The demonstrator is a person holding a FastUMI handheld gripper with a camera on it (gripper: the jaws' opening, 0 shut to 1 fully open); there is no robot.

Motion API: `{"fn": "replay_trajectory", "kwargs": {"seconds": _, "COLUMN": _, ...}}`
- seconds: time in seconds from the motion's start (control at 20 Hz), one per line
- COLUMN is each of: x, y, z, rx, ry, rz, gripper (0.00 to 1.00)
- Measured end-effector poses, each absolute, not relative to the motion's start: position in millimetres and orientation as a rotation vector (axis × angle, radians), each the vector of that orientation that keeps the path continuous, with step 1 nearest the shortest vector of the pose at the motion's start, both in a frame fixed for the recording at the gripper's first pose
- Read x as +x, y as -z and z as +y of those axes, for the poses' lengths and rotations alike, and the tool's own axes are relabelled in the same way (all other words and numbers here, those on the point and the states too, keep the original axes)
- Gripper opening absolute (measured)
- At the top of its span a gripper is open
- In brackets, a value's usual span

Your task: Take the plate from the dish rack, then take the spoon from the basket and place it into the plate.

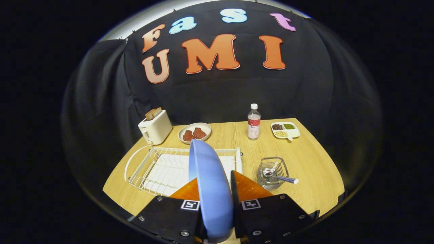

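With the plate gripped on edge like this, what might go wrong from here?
1. The blue plate stands upright, pinched at its edge by the hand-held gripper; it might slip or pivot.
2. It hangs over the dish rack, so lowering it could catch the wires.
3. The spoon handle juts from the basket; a swing that way may knock it.

Looks like a mock kitchen set up inside a recording booth, not a real home. You've got a light wooden table [237, 142] with a white toaster [155, 127] holding bread, a white wire dish rack [162, 169], a bowl of reddish food [194, 133], a water bottle [253, 122] and a divided snack dish [285, 130] (beans or grains, hard to tell). Black cloth hangs all around behind it instead of walls or cabinets.
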State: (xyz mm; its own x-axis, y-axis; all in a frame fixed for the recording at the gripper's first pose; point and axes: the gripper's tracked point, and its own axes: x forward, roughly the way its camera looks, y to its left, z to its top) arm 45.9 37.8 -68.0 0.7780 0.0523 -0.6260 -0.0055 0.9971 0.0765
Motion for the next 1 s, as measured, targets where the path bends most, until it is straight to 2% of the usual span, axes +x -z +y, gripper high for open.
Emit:
{"fn": "replay_trajectory", "kwargs": {"seconds": 0.5, "x": -44.1, "y": 119.2, "z": 24.4, "rx": 0.228, "ry": -0.04, "rz": 0.788, "gripper": 0.3}}
{"fn": "replay_trajectory", "kwargs": {"seconds": 1.0, "x": -81.9, "y": 194.1, "z": 25.7, "rx": 0.458, "ry": -0.044, "rz": 0.937, "gripper": 0.3}}
